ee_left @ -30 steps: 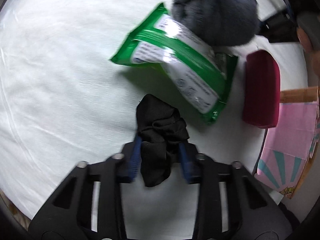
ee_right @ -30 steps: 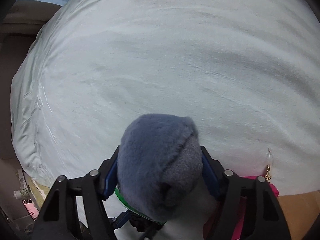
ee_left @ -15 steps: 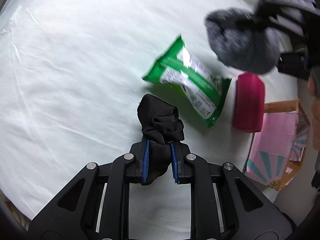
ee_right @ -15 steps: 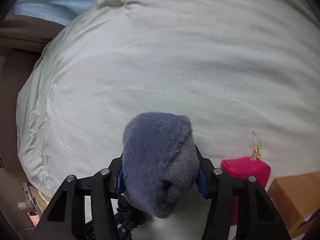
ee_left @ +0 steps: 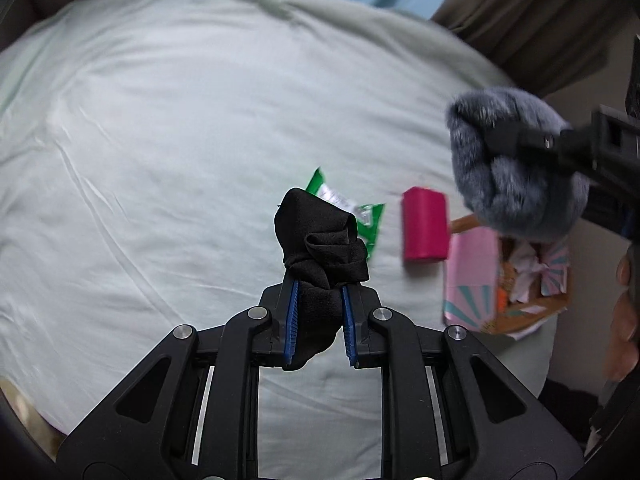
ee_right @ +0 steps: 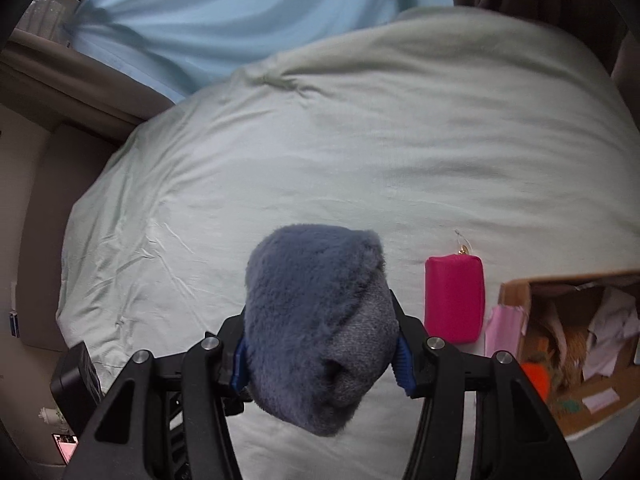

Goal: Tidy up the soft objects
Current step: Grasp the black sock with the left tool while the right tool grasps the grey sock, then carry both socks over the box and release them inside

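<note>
Both loads lifted clear of the pale green bed sheet (ee_left: 160,168) since a second ago: left fingers (ee_left: 319,322) clenched on the crumpled black cloth bundle (ee_left: 320,248), right fingers (ee_right: 320,354) clenched on the fluffy grey-blue rolled sock (ee_right: 316,320). Likely next: open cardboard box (ee_right: 516,292) at right; green wipes packet (ee_left: 370,220) and magenta pouch (ee_right: 454,300) still on bed.

Both cameras ride just behind their own fingers, held high over the bed (ee_left: 160,152) and tipped down across it toward the blue curtain (ee_right: 240,12). Each catches the pink pouch (ee_left: 424,224) (ee_right: 454,300) and the cardboard box (ee_right: 516,288), and the left view sees the right gripper (ee_left: 516,140) close alongside.
</note>
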